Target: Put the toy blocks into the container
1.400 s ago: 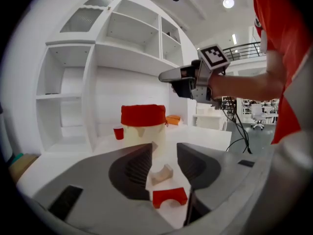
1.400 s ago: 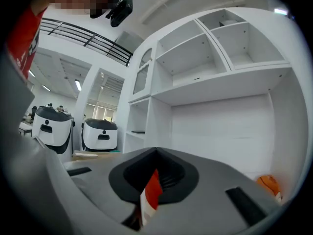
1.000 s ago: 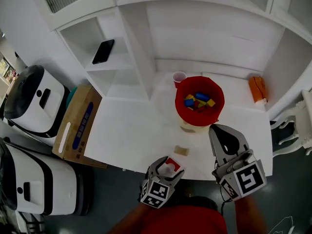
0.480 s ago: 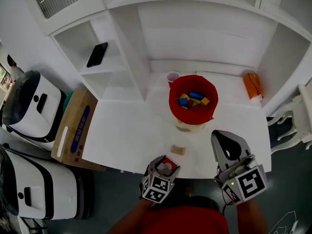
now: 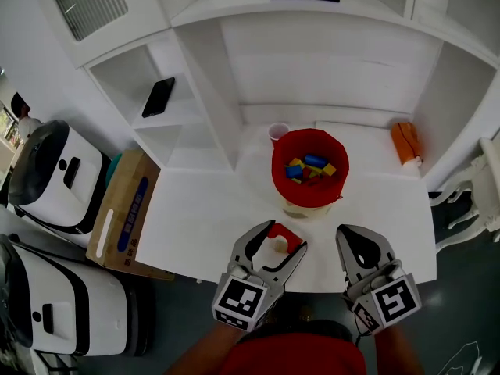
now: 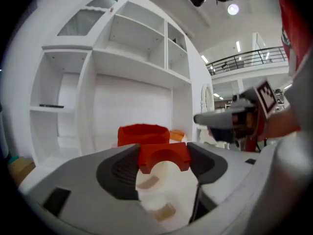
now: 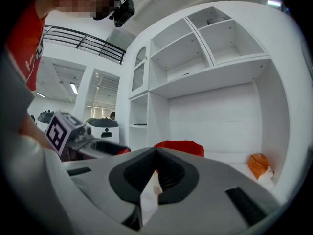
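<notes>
My left gripper holds a red arch block crosswise above the table's front edge. Its jaws have just been closing and now press the block's two ends. Behind it on the white table stands the red bucket with several coloured blocks inside; it also shows in the left gripper view. Two pale wooden blocks lie on the table under the left jaws. My right gripper hangs shut and empty at the front right, pointing toward the bucket.
A pink cup stands behind the bucket and an orange object lies at the back right. White shelving with a phone rises at the left. A cardboard box and white machines stand on the floor.
My left gripper has risen from the table's front edge with the red arch block and moved toward the bucket. The right gripper has shifted only slightly.
</notes>
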Tool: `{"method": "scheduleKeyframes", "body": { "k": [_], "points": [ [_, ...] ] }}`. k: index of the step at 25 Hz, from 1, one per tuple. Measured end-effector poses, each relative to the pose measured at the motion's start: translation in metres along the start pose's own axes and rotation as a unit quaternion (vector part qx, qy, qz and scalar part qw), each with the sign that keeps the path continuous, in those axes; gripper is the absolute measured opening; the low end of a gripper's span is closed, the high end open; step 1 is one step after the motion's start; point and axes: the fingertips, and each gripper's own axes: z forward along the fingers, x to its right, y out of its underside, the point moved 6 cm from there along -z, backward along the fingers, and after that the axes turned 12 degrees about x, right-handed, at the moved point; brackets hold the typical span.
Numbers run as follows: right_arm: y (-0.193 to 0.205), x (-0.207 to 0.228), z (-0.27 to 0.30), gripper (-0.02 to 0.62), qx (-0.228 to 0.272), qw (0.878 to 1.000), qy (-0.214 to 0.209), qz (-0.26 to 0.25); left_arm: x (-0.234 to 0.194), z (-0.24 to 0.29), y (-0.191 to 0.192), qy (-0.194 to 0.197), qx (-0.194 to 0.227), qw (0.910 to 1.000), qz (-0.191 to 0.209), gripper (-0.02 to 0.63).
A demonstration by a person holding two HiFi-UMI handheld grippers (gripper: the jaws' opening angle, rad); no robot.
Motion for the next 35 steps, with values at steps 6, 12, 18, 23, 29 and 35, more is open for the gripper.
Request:
{"method": "scheduleKeyframes", "body": {
  "k": [6, 12, 18, 23, 29, 35],
  "points": [
    [0.006, 0.0, -0.005, -0.011, -0.002, 1.0, 0.0, 0.005, -0.03, 0.062, -0.049, -0.001, 0.05, 0.9986, 0.016, 0.316],
    [0.012, 0.003, -0.008, -0.011, -0.012, 1.0, 0.003, 0.003, -0.046, 0.109, -0.055, -0.002, 0.051, 0.9987, 0.006, 0.316],
    [0.029, 0.006, -0.003, 0.046, -0.039, 0.999, -0.006, 0.002, -0.058, 0.13, -0.046, -0.003, 0.031, 0.9995, -0.004, 0.339],
    [0.06, 0.003, 0.006, 0.048, -0.083, 0.996, -0.037, 0.001, -0.061, 0.121, -0.055, -0.001, 0.049, 0.9988, -0.007, 0.295],
    [0.111, -0.016, 0.02, 0.074, -0.154, 0.981, -0.113, -0.012, -0.054, 0.078, -0.054, -0.01, 0.073, 0.9973, 0.001, 0.02],
    [0.155, -0.034, 0.036, 0.142, -0.225, 0.958, -0.174, -0.021, -0.036, 0.033, -0.04, -0.004, 0.078, 0.9968, -0.016, 0.02]
  ]
}}
